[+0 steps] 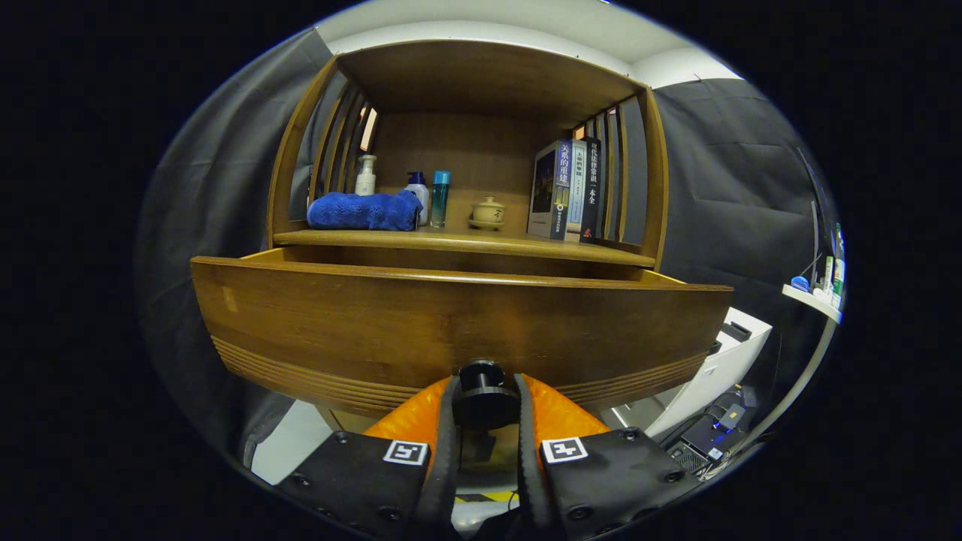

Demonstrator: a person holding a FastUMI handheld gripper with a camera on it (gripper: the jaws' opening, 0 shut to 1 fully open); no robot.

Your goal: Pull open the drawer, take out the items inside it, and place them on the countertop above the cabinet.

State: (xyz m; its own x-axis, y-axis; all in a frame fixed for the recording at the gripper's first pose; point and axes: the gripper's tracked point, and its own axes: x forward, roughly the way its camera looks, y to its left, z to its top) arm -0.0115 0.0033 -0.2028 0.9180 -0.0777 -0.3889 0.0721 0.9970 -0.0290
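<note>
The hand-held gripper (485, 409) is clenched on the knob (482, 394) of the drawer (421, 330), one finger pressing each side of it. The knob is dark and round, mounted low at the centre of the drawer front.

The drawer stands pulled out from the cabinet, directly below the desk (466, 242); its top edge shows, but its inside is hidden, so the contents cannot be identified. Judged progress: opening is done or nearly done; removal and placement of items remain.

The drawer front is brown wood, with grooved lines along the lower edge. On the desk above lie a towel (364, 211), bottles (440, 197), a jar (488, 212) and books (569, 189).
</note>
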